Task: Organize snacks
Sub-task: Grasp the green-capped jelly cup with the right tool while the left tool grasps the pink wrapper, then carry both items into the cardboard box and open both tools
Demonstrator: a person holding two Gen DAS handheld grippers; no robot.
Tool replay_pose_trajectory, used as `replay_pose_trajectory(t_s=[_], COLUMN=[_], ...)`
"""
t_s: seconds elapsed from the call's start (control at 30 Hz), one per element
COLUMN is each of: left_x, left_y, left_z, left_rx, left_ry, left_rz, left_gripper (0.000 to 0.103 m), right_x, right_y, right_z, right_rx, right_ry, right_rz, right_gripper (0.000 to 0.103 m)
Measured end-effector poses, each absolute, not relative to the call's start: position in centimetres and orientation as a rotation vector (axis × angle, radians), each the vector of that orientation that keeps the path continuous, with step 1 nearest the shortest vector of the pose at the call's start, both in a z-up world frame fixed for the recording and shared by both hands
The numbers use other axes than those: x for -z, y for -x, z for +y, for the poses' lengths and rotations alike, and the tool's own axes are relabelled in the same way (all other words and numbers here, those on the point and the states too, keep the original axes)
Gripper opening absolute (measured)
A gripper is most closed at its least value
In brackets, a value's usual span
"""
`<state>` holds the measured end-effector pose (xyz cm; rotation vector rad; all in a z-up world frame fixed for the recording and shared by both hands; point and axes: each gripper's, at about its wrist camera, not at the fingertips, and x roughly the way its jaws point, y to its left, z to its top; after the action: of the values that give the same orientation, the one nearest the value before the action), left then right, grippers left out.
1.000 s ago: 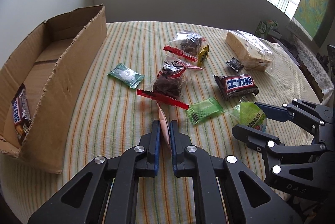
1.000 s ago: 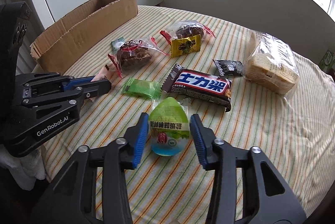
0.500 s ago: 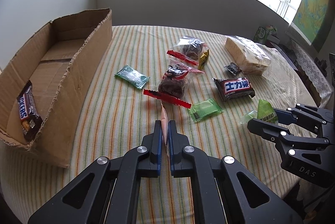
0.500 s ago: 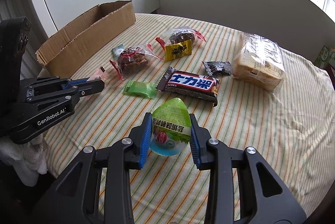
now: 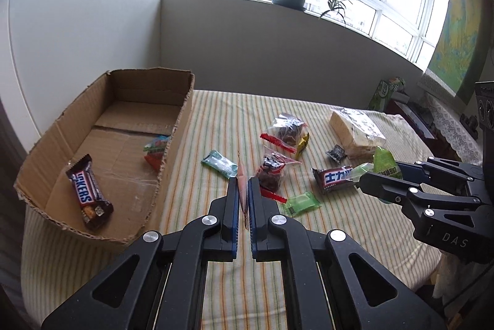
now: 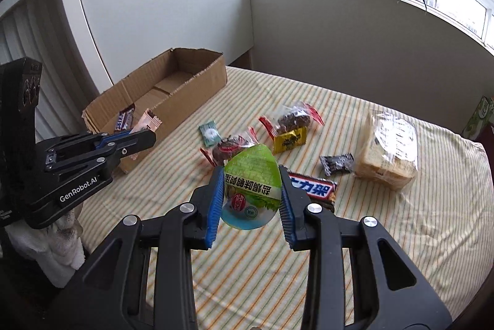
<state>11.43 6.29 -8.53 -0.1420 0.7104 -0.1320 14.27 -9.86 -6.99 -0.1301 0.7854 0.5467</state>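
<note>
- The left gripper (image 5: pixel 243 194) was clenched on a thin pink sachet (image 5: pixel 242 185), held edge-on above the striped tablecloth (image 5: pixel 216 144) just right of the cardboard box (image 5: pixel 173 151).
- The right gripper (image 6: pixel 250 200) was grasping a green egg-shaped packet (image 6: pixel 251 191) with Chinese print (too skewed for me to read with confidence), held clear of the cloth, further right of the box than the sachet.
- The step in hand looked like the carry: both snacks lifted, neither yet over the box. The next move, as I judge it, called for bringing each gripper over the box's near wall and letting go only once above its floor.
- Inside the box lay a Snickers bar (image 5: pixel 89 192) (letters "KERS" showing) and a red-and-green packet (image 5: pixel 156 149) against the right wall.
- Right of the box on the cloth: a pale green sweet (image 5: pixel 302 203), a brown bar marked 士力架 (image 5: pixel 335 178), a teal sachet (image 5: pixel 219 163), two clear bags of dark cake (image 5: pixel 273 171) and, furthest, wrapped bread (image 5: pixel 355 129).
- The gripper bodies read "GenRobot.AI" on the left and "DAS" on the right.
</note>
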Motion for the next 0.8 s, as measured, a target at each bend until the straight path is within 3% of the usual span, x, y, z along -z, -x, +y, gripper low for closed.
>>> replay_pose_trajectory(t_s=[0.8], left_x=[7.8], left_y=[-10.7], left_z=[12.8], left_rx=[0.031], left_ry=[0.229], left_rz=[0.661], left_gripper=[0.004], right_x=[3.0], right_y=[-16.4], right_z=[-4.6], right_rx=[-0.737], right_ry=[0.032], right_rz=[0.744], right_gripper=[0.034])
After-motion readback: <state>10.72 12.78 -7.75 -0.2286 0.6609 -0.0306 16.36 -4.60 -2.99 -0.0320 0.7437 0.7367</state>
